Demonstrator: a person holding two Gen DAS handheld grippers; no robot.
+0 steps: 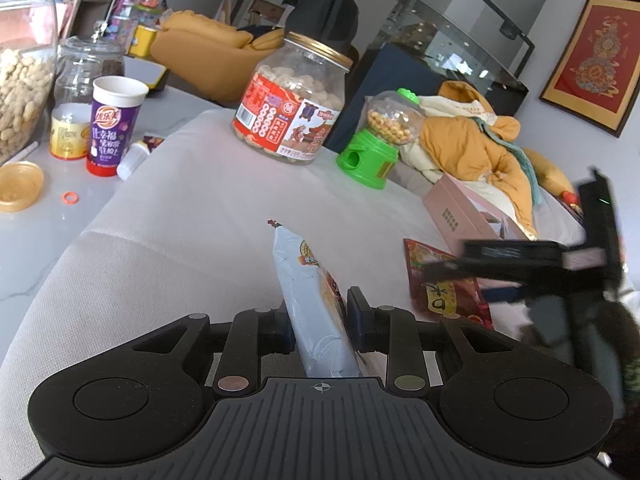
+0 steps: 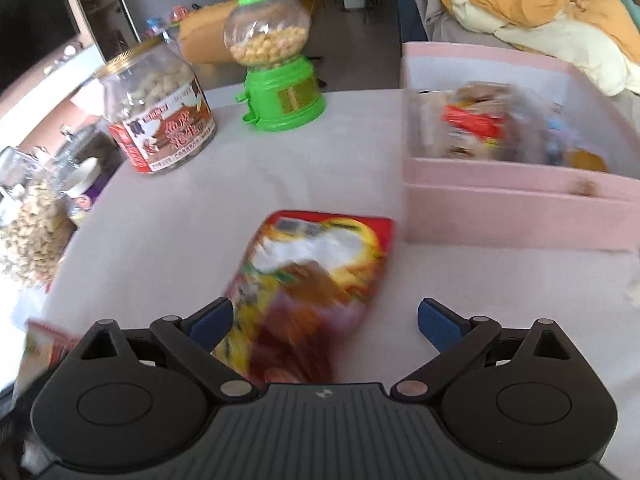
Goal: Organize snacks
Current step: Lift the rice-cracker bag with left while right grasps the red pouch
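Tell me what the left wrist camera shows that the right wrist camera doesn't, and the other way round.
Only the left wrist view shows the left gripper shut on a grey snack bag, the purple paper cup and a gold lid. Only the right wrist view shows snacks already lying inside the pink box, and the right gripper with its jaws open. Both show the red snack bag, the green candy dispenser and the labelled biscuit jar.
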